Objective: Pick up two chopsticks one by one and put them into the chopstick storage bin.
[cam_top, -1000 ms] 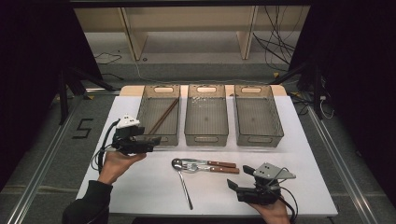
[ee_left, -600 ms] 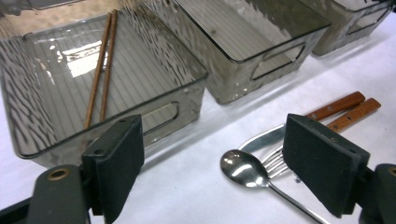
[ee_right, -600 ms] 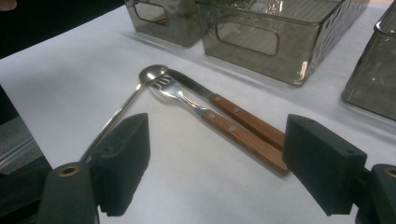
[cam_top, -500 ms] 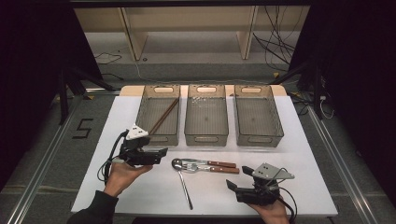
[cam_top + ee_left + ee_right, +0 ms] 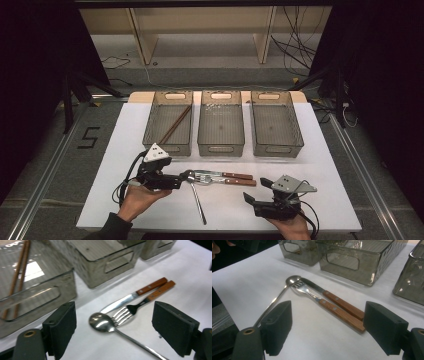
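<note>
On the white table (image 5: 100, 150), near its front edge, my left gripper (image 5: 176, 181) sits w/ jaws spread wide, holding nothing, pointed at the cutlery just ahead. Through the left gripper view the spoon (image 5: 102, 322) bowl lies between my 2 jaws' line of sight, touching the fork (image 5: 136, 307) tines; the knife (image 5: 135, 296) runs alongside the fork, both w/ wooden handles side by side. Spoon's handle angles off toward the table's front edge.

My right gripper (image 5: 252, 200) rests lower right, jaws also wide apart, empty, near the wooden handle ends but not touching them.

Behind the cutlery stand 3 smoky clear bins in a row. Left bin (image 5: 152, 127) holds a pair of brown chopsticks (image 5: 175, 124) lying diagonally. Middle bin (image 5: 221, 147) and right bin (image 5: 295, 135): can't tell contents beyond some pale specks at the middle one's far end.
</note>
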The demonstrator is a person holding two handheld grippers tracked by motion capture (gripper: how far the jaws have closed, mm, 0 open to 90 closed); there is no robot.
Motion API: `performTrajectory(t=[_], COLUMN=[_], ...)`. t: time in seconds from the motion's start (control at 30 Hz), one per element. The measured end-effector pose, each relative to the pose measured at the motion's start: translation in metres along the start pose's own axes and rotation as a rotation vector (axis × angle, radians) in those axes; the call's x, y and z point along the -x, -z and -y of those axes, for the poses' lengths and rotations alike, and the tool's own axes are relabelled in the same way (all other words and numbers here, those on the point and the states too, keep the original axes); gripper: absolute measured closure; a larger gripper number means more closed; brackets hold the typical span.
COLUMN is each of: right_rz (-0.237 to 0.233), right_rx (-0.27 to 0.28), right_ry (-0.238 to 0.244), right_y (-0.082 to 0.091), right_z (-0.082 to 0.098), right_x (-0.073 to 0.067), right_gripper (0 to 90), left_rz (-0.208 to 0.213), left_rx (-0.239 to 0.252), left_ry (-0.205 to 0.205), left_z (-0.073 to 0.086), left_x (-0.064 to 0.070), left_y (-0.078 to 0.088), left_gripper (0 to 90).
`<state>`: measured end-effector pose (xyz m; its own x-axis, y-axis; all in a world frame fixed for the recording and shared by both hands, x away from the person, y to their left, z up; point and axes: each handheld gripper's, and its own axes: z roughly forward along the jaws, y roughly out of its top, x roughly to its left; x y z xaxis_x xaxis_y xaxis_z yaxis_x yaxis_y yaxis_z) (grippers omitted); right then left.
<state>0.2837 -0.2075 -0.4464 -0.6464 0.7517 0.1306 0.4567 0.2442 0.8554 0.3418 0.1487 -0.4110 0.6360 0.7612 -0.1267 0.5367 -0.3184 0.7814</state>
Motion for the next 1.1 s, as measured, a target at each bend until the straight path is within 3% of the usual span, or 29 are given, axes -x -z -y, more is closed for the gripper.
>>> performTrajectory(t=[0.6,1.1], right_rz=[-0.001,0.003], right_rx=[0.026,0.031], right_ry=[-0.007,-0.010], right_y=[0.003,0.005], right_z=[0.002,0.002], right_x=[0.005,0.006], right_gripper=[23.9,23.9], left_rz=[0.139,0.185], left_rx=[-0.020,-0.070], left_ry=[-0.035,-0.073], left_z=[0.009,0.020], left_x=[0.027,0.041], left_y=[-0.014,-0.028], left_gripper=[19.3,19.9])
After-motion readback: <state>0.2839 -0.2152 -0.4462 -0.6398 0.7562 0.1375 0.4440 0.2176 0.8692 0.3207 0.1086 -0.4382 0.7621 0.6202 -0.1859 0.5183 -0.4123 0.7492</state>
